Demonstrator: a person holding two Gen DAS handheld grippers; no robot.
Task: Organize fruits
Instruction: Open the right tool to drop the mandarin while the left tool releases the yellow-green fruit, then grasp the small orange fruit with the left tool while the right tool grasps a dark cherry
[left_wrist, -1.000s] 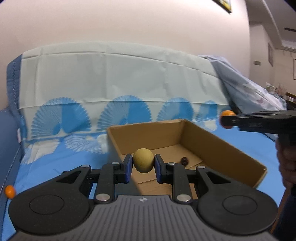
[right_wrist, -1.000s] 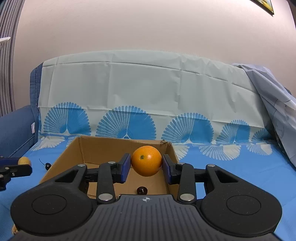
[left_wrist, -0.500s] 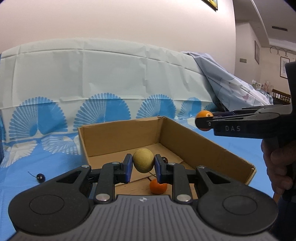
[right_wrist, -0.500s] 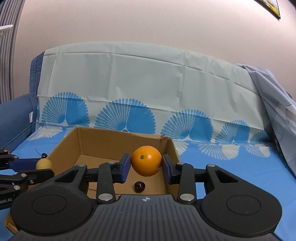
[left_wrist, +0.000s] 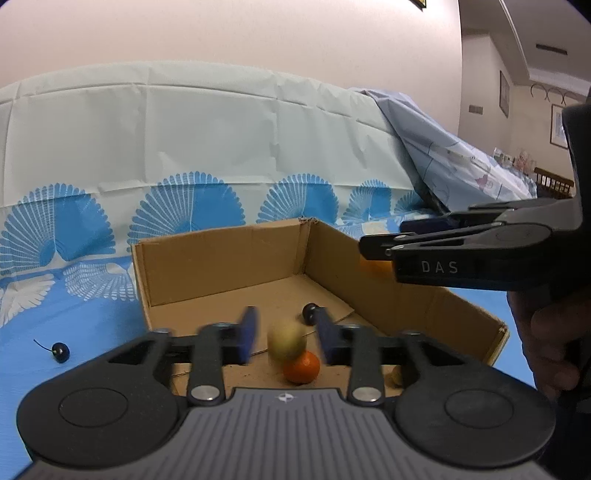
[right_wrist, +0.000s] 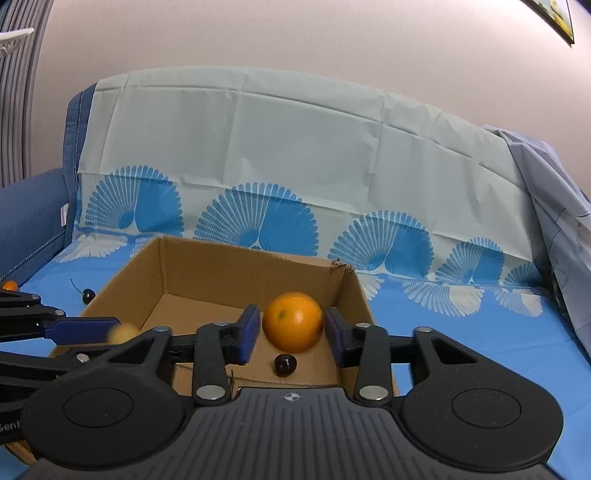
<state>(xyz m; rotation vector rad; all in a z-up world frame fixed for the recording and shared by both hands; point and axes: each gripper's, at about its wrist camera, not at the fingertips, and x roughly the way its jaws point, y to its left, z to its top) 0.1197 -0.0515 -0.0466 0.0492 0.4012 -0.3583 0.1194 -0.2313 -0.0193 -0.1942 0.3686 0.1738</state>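
Hovering over the box (left_wrist: 229, 254), both hand-held grippers have just been opening. Left hand-held gripper (left_wrist: 286, 338): pads clear of the blurred yellow fruit (left_wrist: 286, 343) between them, above the box floor. Right hand-held gripper (right_wrist: 293, 330): orange (right_wrist: 293, 321) sits between the pads, small gaps either side. Inside the box: a small orange (left_wrist: 301, 367) and a dark cherry (right_wrist: 285, 363). Another cherry (left_wrist: 60, 351) lies on the blue cloth (left_wrist: 92, 321), left of the box.
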